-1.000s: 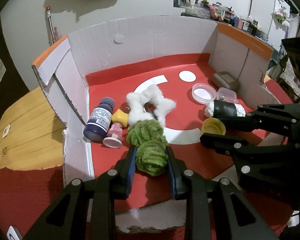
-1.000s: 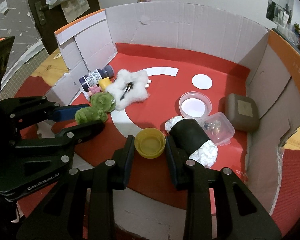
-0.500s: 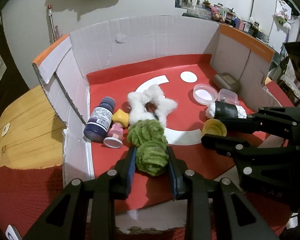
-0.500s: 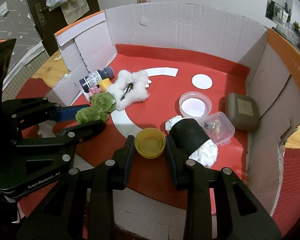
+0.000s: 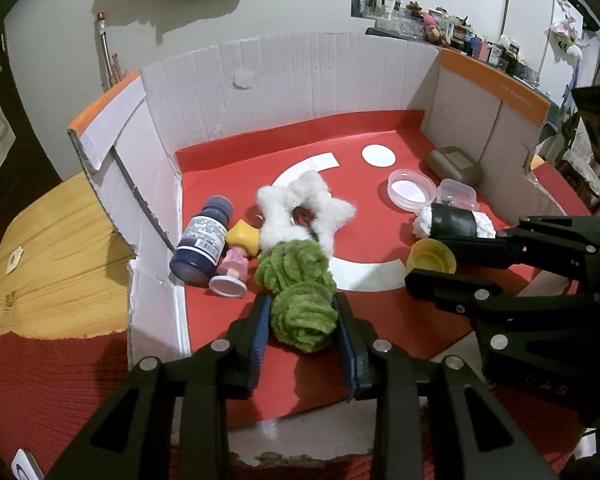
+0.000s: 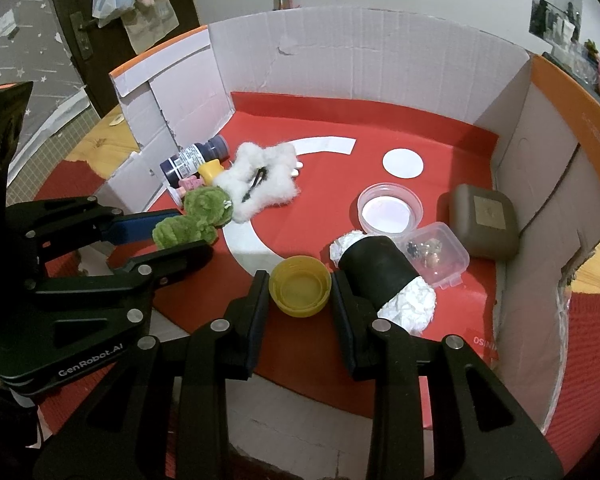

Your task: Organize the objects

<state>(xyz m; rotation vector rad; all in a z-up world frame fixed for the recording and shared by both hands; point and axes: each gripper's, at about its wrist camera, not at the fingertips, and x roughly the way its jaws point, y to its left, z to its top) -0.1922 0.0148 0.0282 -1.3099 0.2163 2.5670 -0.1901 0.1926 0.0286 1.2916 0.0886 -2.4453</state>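
Green plush, left tongs opening

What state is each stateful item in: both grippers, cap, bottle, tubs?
left gripper: jaws opening, green plush between them
right gripper: shut on yellow cap
yellow cap: mouth up
purple bottle: on its side
round tub: lidless
square tub: lid on
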